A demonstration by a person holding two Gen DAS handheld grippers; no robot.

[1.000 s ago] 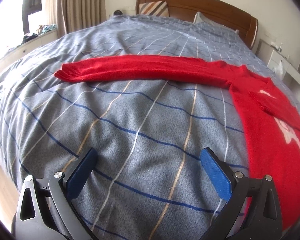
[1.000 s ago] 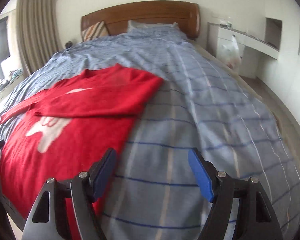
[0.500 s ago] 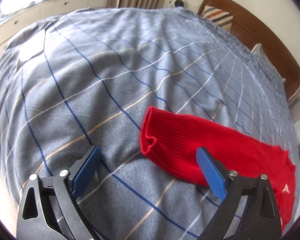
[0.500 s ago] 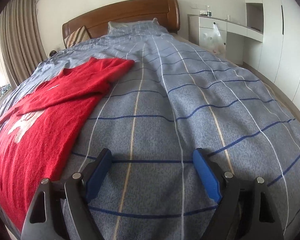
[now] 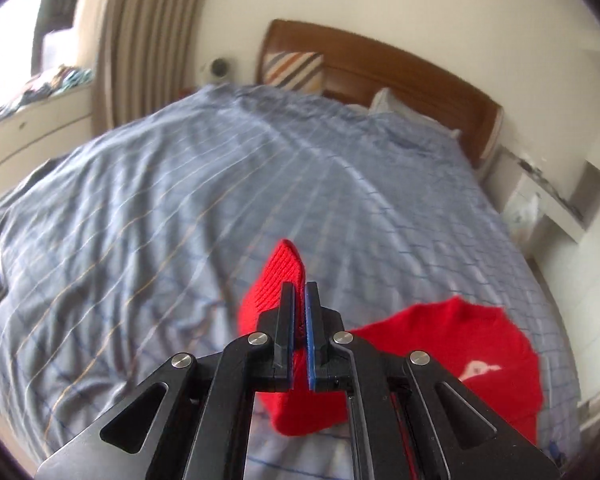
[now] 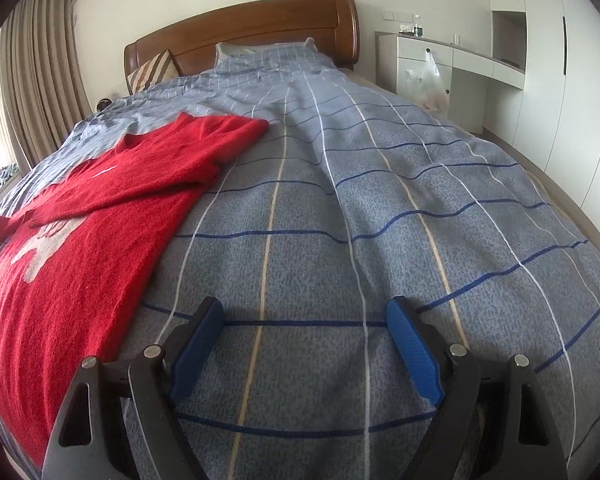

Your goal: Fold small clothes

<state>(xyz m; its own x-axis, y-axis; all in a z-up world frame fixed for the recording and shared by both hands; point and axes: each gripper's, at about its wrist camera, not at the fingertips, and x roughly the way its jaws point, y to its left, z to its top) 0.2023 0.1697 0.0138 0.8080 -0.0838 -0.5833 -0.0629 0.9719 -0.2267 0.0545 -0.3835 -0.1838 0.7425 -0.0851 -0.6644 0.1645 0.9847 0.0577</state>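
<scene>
A red knitted sweater point(image 6: 80, 240) with a white motif lies on the left half of the bed, one sleeve folded across its chest. In the left wrist view my left gripper point(image 5: 299, 292) is shut on the cuff of the other red sleeve point(image 5: 276, 280) and holds it raised above the cover; the sweater's body point(image 5: 452, 344) lies below to the right. My right gripper point(image 6: 304, 316) hovers open over bare cover to the right of the sweater, nothing between its blue pads point(image 6: 412, 352).
The bed carries a grey-blue checked cover point(image 6: 380, 200), with a wooden headboard point(image 6: 240, 28) and pillows at the far end. White cabinets and a plastic bag point(image 6: 428, 76) stand to the right. Curtains and a window ledge point(image 5: 32, 120) run along the left.
The left gripper went from open around the sleeve cuff to shut on it and lifted it off the cover. The right gripper has hardly moved since half a second ago.
</scene>
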